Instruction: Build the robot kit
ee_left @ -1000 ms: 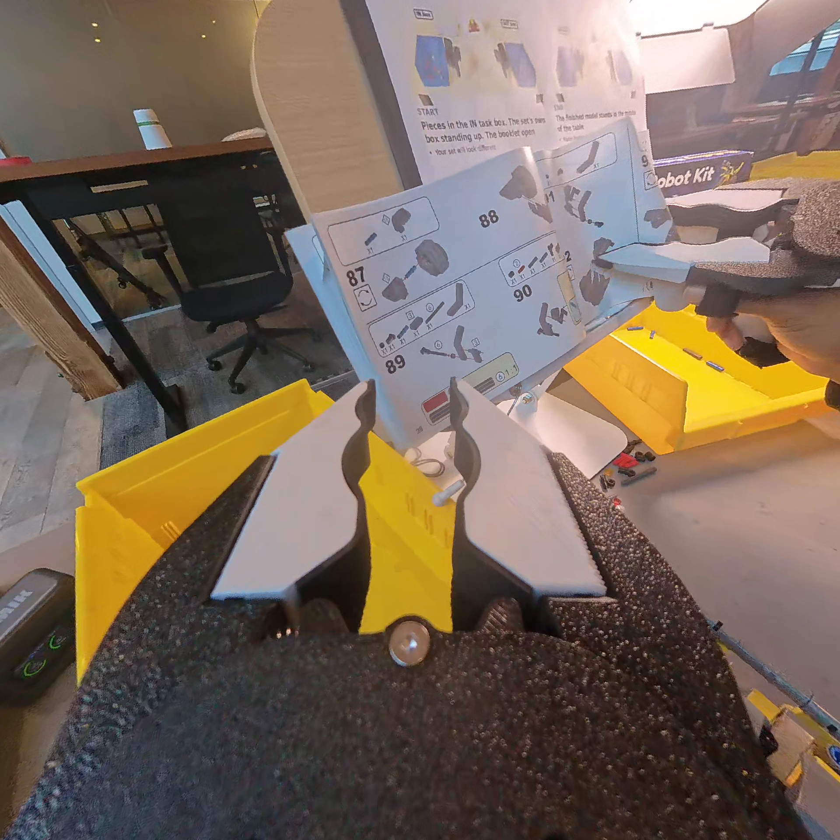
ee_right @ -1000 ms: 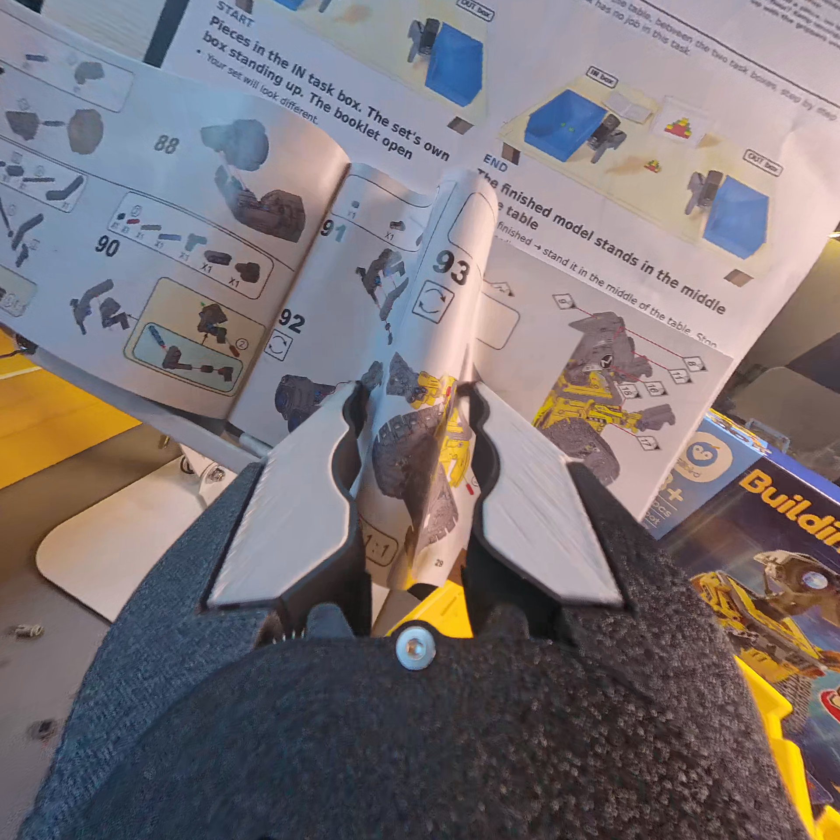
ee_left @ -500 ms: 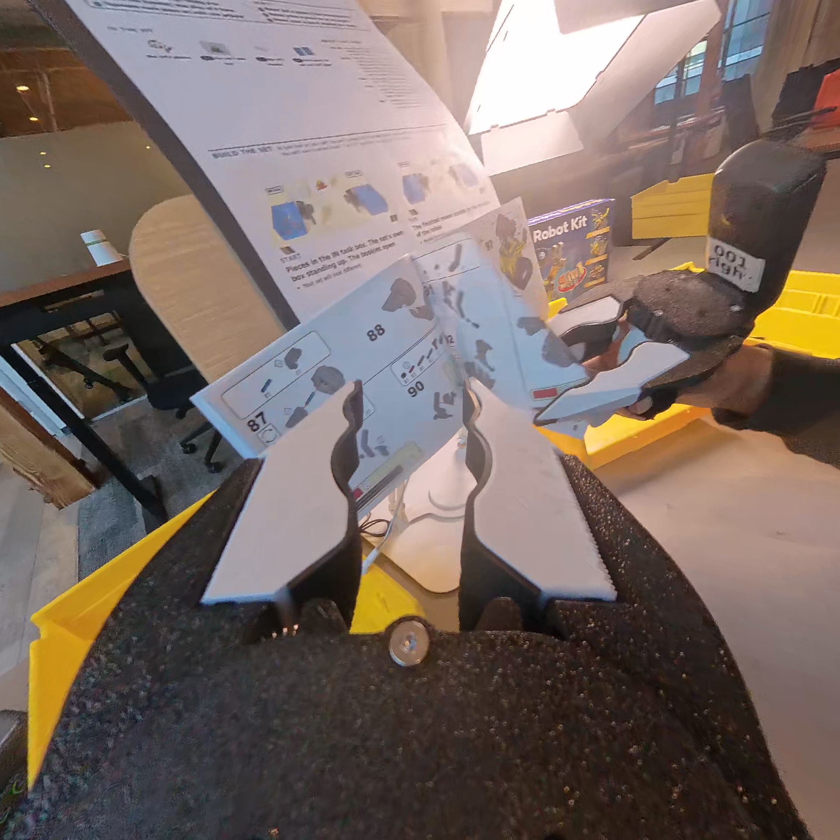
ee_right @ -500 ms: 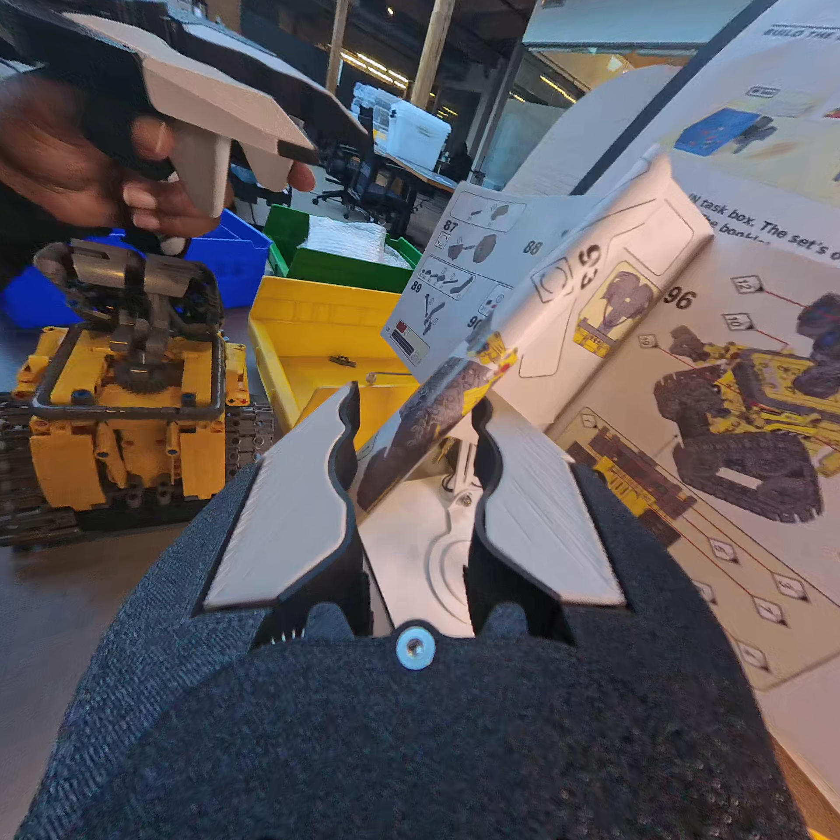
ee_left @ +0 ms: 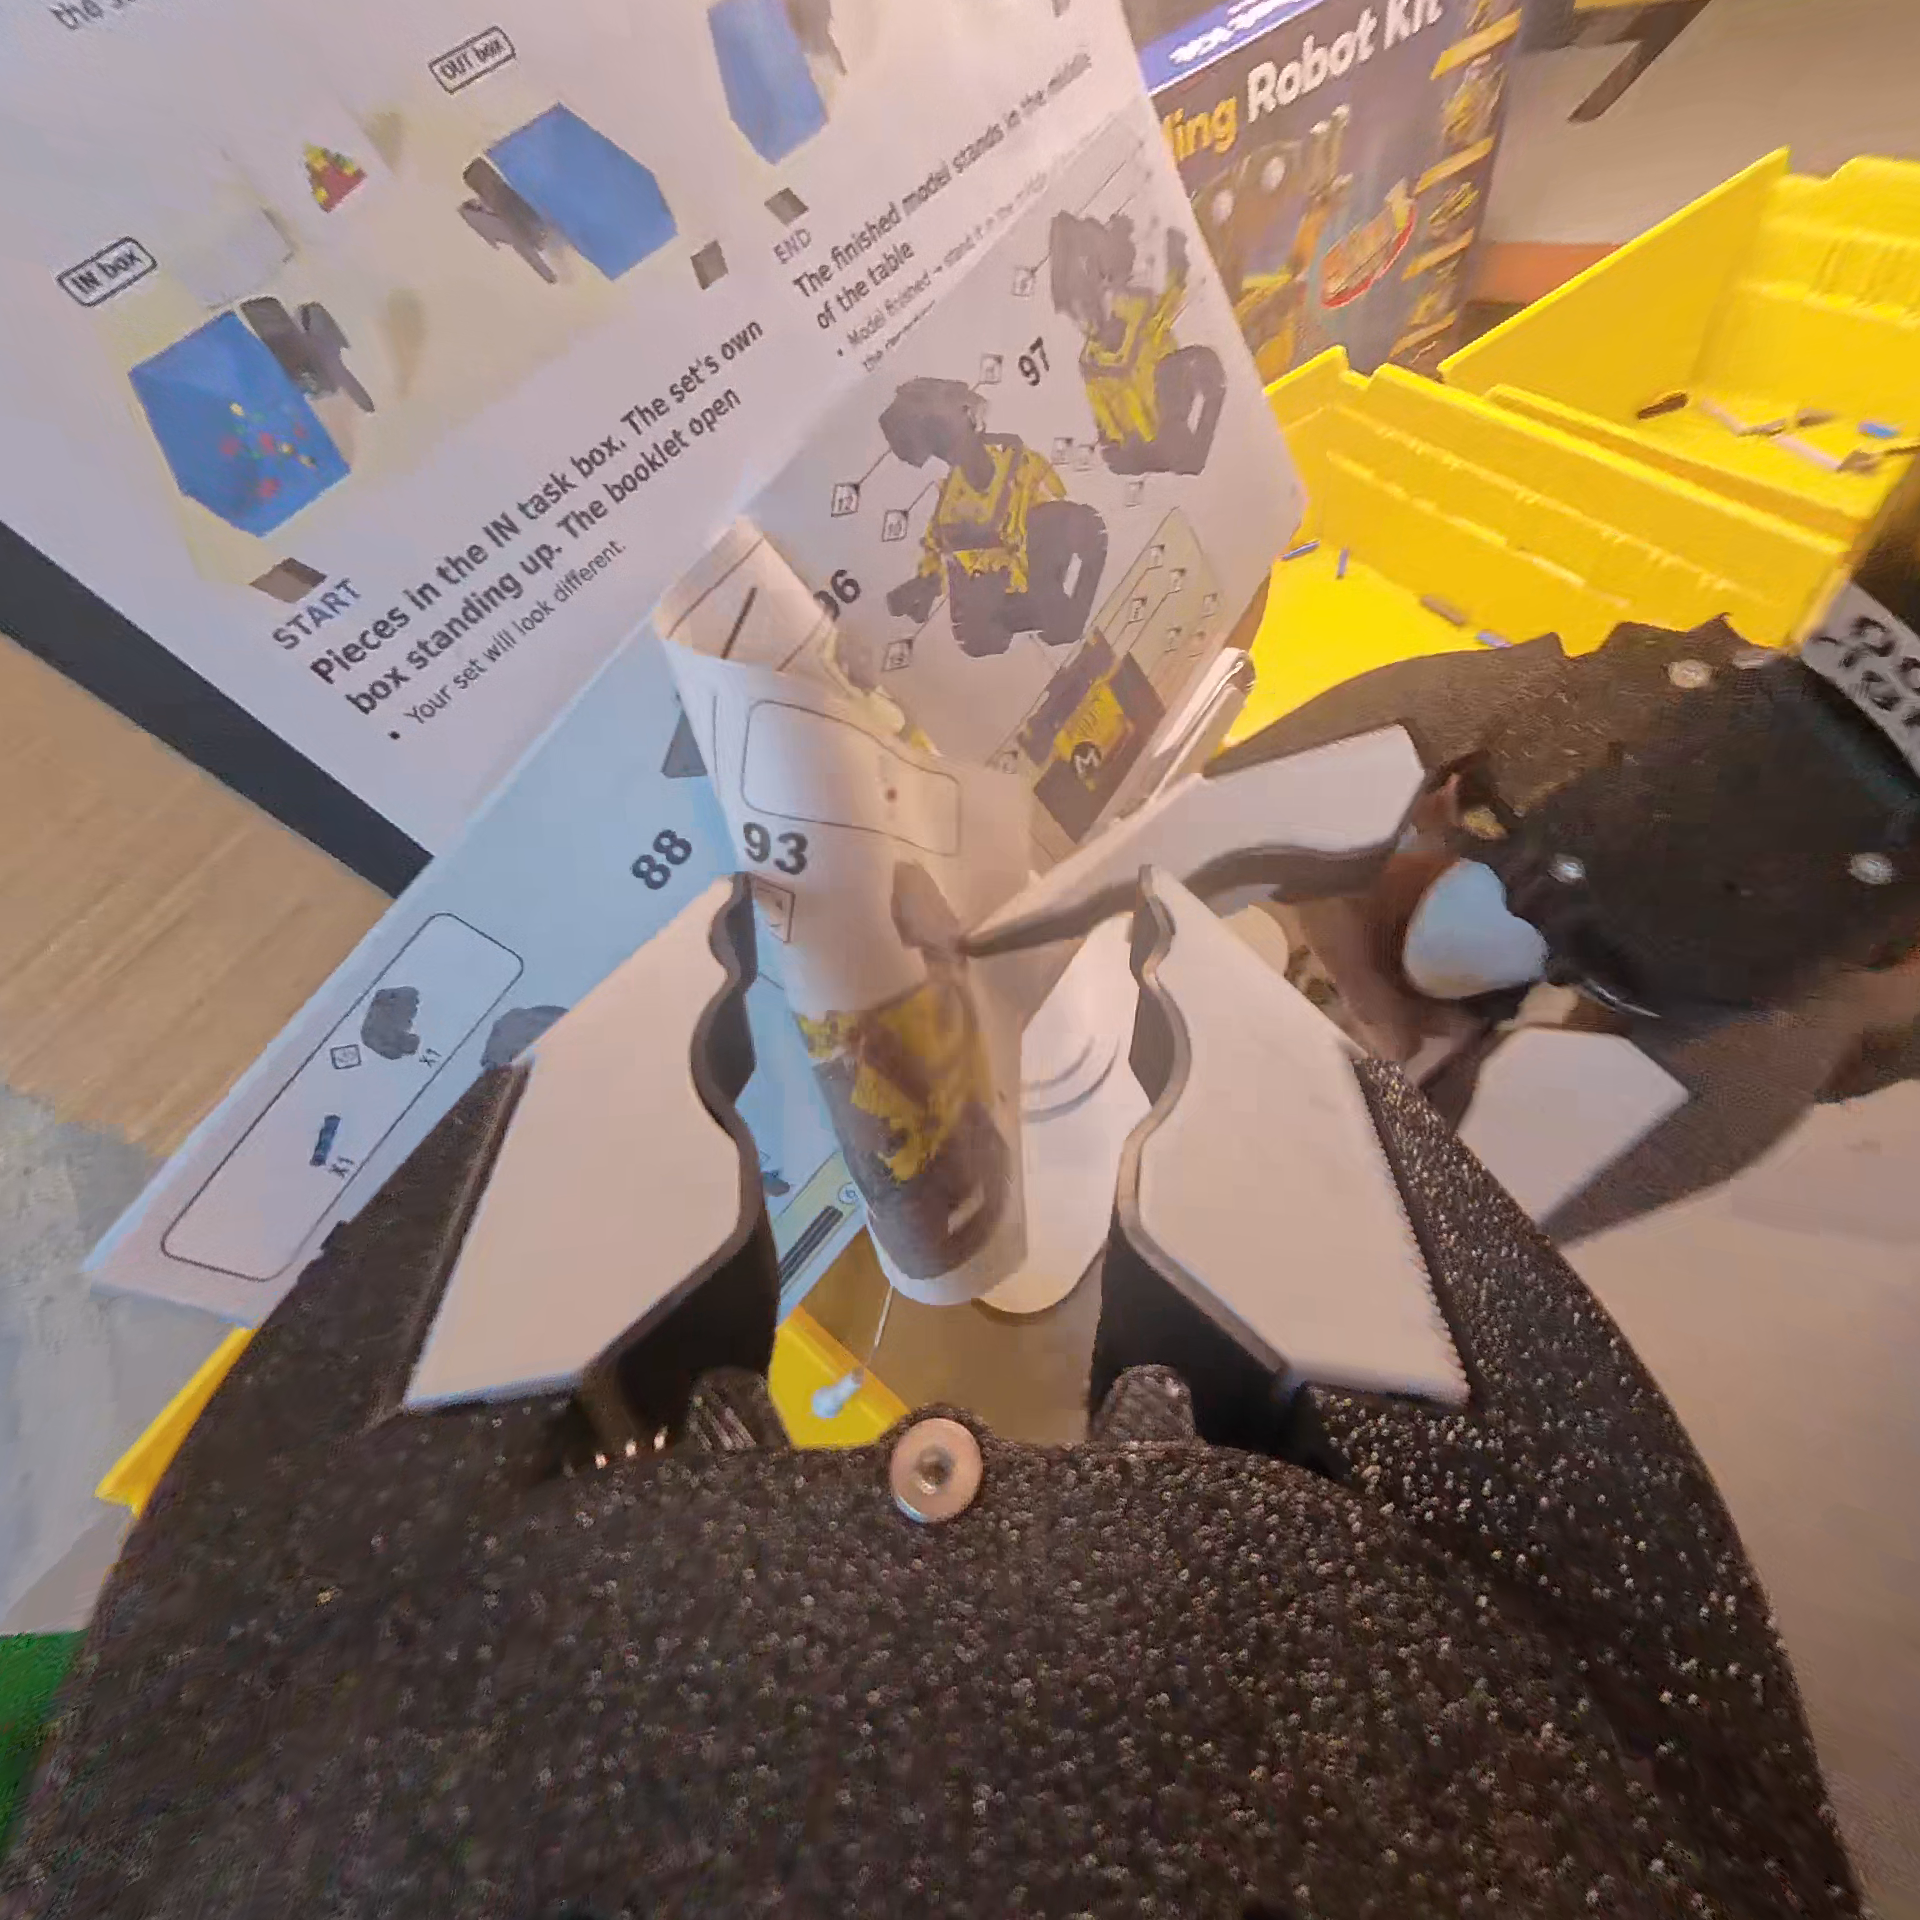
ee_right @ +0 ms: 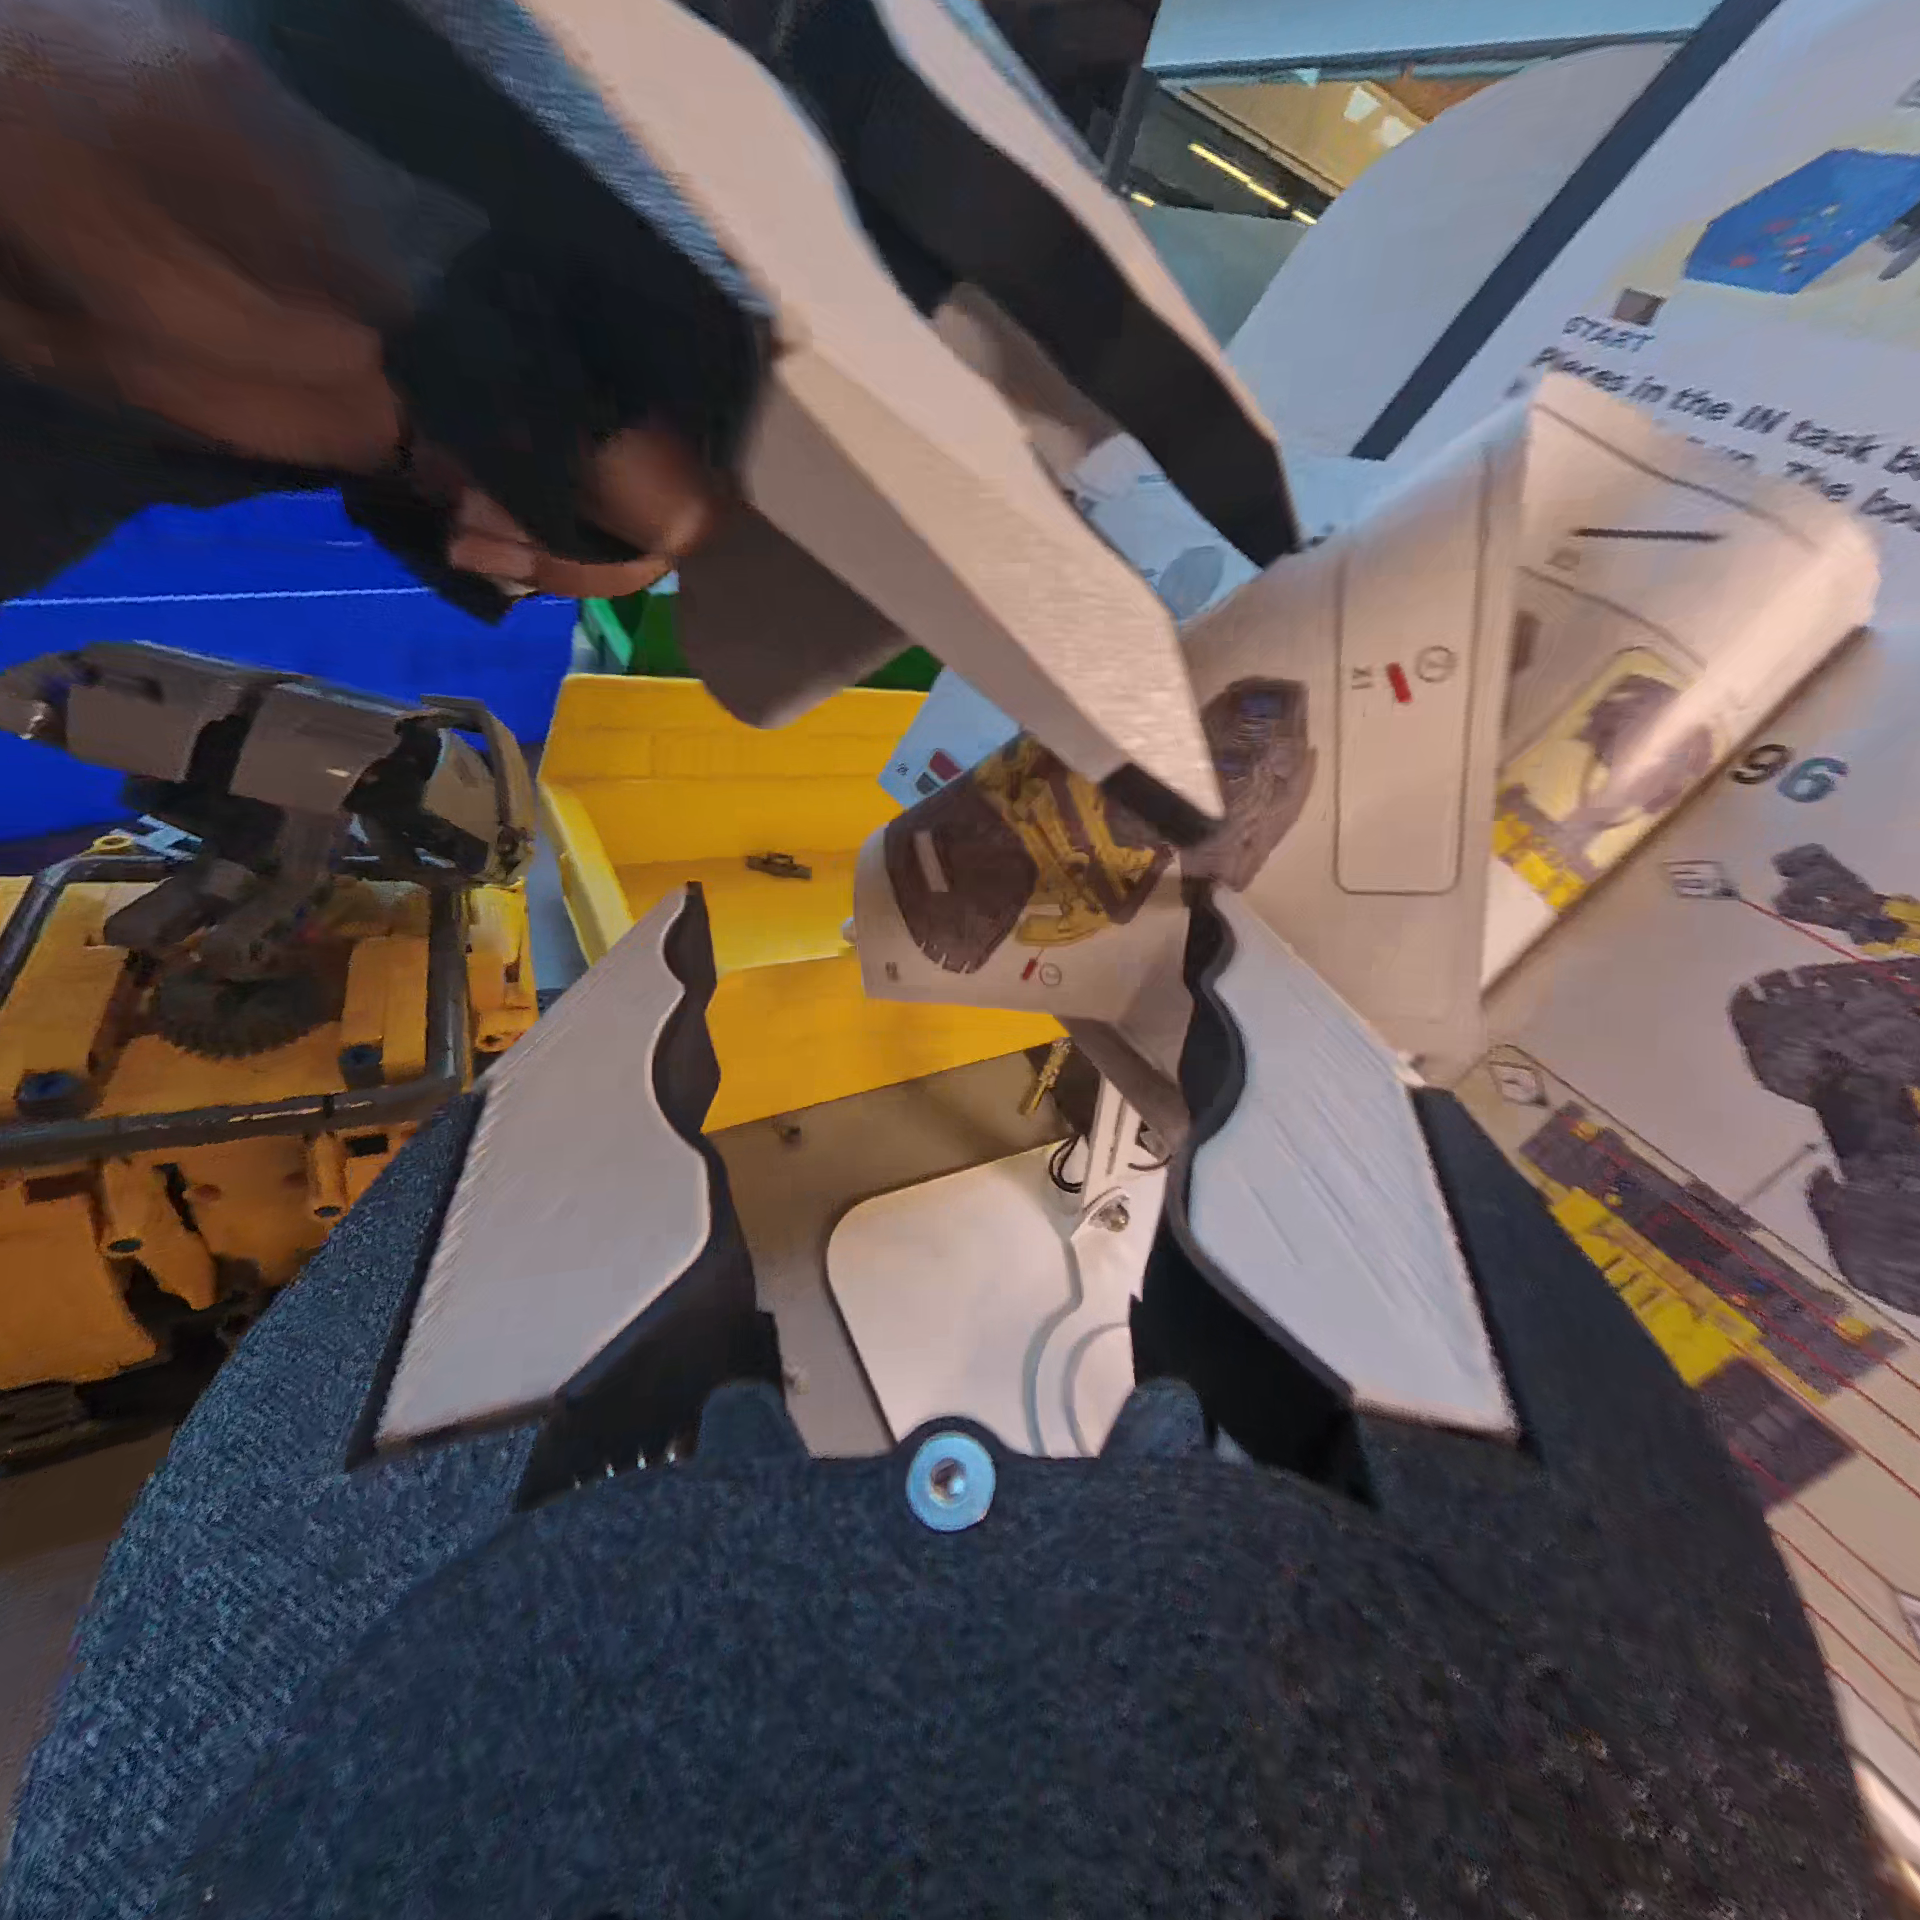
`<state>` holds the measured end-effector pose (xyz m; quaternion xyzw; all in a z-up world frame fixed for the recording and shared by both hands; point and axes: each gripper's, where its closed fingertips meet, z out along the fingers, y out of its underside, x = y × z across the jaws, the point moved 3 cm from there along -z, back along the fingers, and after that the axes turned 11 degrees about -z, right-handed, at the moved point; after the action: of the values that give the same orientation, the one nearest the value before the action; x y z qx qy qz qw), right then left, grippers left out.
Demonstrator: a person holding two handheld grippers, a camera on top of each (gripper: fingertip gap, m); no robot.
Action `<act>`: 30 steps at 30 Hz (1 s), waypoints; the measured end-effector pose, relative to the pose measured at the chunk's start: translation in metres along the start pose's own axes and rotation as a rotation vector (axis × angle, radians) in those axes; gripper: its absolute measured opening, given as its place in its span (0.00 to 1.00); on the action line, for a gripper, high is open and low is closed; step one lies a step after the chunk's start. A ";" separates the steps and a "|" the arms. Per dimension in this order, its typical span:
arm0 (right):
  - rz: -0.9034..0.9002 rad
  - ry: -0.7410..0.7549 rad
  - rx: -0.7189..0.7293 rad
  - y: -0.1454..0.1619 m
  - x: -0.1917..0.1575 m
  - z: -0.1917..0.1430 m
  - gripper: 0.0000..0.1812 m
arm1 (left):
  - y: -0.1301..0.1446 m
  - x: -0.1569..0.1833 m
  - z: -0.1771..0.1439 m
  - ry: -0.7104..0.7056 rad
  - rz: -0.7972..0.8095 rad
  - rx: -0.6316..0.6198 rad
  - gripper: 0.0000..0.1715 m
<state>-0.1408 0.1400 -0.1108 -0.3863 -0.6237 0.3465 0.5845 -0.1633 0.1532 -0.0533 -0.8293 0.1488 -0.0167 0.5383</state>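
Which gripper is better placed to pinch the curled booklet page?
Left, probably: the curled page hangs between the left gripper's open fingers, while the right gripper, also open, has it only near its fingertips.

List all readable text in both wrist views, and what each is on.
Not quoting writing; it stands on:
Large printed sheet: headings, captions.
Open booklet: step numbers, part counts.
Kit box: title lettering.
White sticker: blurred, cut off.
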 end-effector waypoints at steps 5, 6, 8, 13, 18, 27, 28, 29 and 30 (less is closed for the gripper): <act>-0.134 -0.126 -0.009 0.002 -0.019 -0.010 0.44 | 0.013 -0.037 0.005 -0.184 0.107 -0.041 0.29; -0.147 -0.109 0.002 -0.001 -0.015 -0.014 0.39 | 0.016 -0.042 0.004 -0.192 0.099 -0.042 0.29; -0.136 -0.054 0.036 -0.007 -0.001 -0.023 0.33 | 0.021 -0.053 0.001 -0.198 0.077 -0.033 0.28; -0.104 0.282 -0.009 -0.005 0.049 -0.039 0.26 | 0.024 -0.080 -0.022 -0.232 -0.022 0.045 0.28; -0.134 0.502 -0.185 0.013 0.066 -0.020 0.42 | 0.000 -0.084 -0.070 -0.309 -0.083 0.287 0.26; -0.173 0.747 -0.300 0.017 0.080 -0.007 0.56 | 0.009 -0.033 -0.088 -0.162 -0.047 0.295 0.14; -0.163 0.754 -0.299 0.018 0.080 -0.006 0.56 | 0.016 -0.035 -0.079 -0.158 -0.043 0.236 0.16; -0.158 0.758 -0.293 0.019 0.080 -0.006 0.56 | 0.022 -0.040 -0.070 -0.170 -0.032 0.198 0.17; -0.161 0.759 -0.290 0.019 0.080 -0.006 0.55 | 0.029 -0.047 -0.061 -0.180 -0.025 0.161 0.17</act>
<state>-0.1347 0.2195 -0.0903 -0.5148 -0.4347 0.0413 0.7378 -0.2260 0.1009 -0.0476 -0.7835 0.0877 0.0391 0.6139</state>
